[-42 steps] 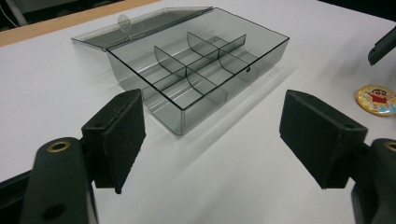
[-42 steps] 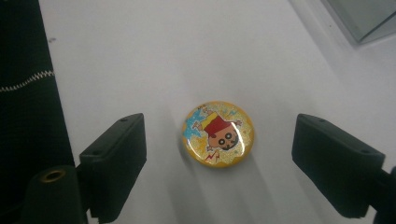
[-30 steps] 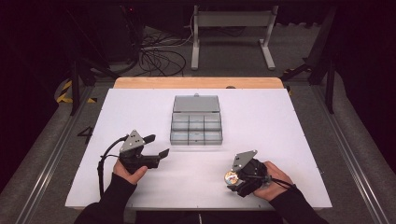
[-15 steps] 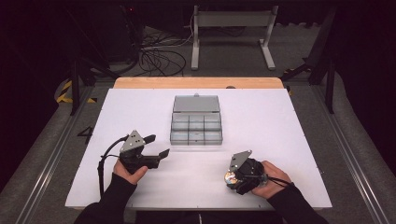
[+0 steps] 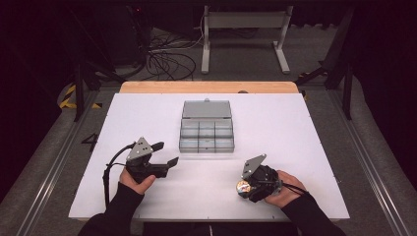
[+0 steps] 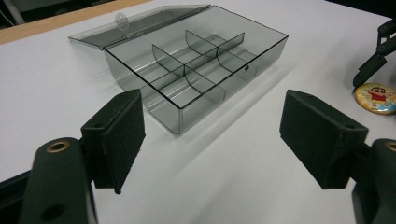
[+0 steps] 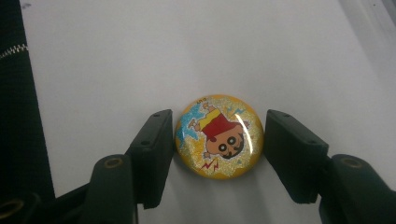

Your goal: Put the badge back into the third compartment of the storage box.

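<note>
- The right tongs (image 7: 218, 140) stand over the near right part of the white tabletop (image 5: 295, 128), pointing down, with a round cartoon badge (image 7: 219, 141) lying flat between the jaws. This looks like the set-up for a pinch across the badge's rim, the only way to lift so flat a piece.
- Their jaws have just been closing. In the right gripper view one pad sits at the badge's edge while a thin gap shows at the other, so the grip is not yet made; they are about half open.
- The left tongs (image 6: 212, 140) hang wide open with nothing between them, near the left side, aimed at the clear compartment box (image 6: 196, 79); probably waiting or ready to steady it.
- The box sits mid-tabletop, farther off than both hands, its lid (image 6: 140, 23) folded back flat behind it and its cells bare, likely so the badge can go straight in.
- The badge is a domed, glossy disc: glittery yellow ground, a cartoon child in red shirt and yellow shorts, blue and red lightning marks. It should be slippery at the rim.
</note>
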